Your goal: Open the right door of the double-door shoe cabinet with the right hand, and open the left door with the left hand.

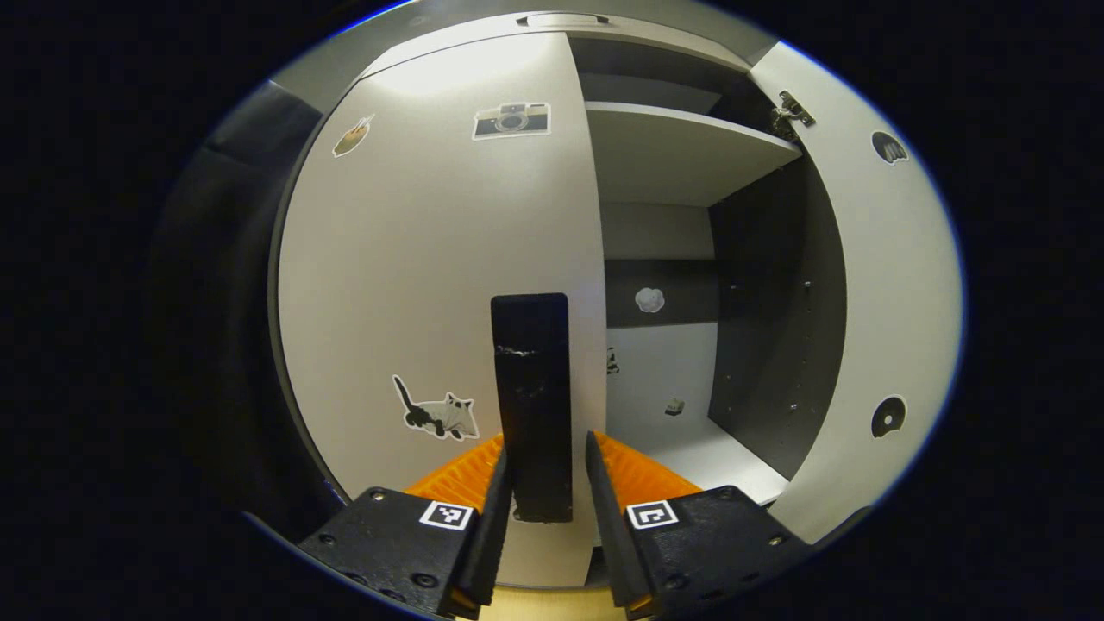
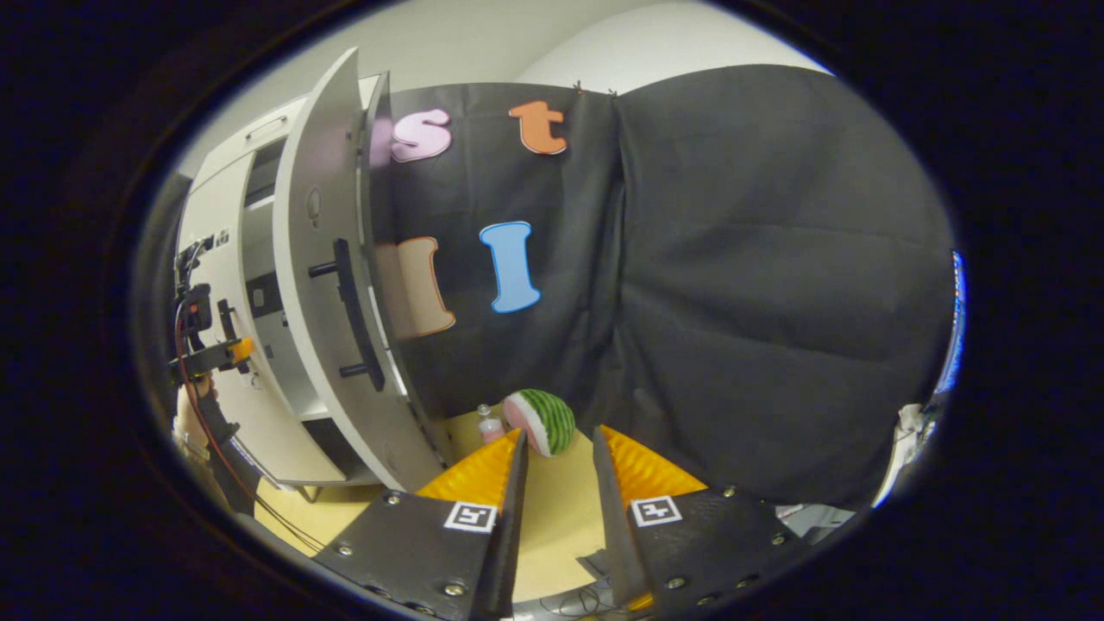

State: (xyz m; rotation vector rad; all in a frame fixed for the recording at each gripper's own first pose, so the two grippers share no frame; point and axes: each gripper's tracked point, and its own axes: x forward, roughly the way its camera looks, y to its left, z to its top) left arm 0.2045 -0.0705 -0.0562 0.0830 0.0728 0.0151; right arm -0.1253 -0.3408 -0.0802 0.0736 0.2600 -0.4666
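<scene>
Left gripper view: the left hand-held gripper [image 1: 545, 483] has its fingers spread on either side of the black handle [image 1: 532, 405] of the closed left door [image 1: 431, 285], not pressing it. The right door [image 1: 888, 285] stands swung open. In the right gripper view, the right hand-held gripper [image 2: 556, 483] is spread and empty above the surface [image 2: 552, 517], near a watermelon slice [image 2: 542, 420].

In the left gripper view, light falls from above: a soft glare washes the top of the closed left door [image 1: 431, 259], which dims toward its lower edge. The cabinet's interior [image 1: 768, 302] lies in shadow under the lit shelf [image 1: 681, 151]. Straight edges bow strongly near the rim. In the right gripper view the black cloth [image 2: 759, 285] soaks up light, showing only faint folds; the worktop [image 2: 552, 492] is evenly lit. Both views are sharp at centre, softer at the edges.
</scene>
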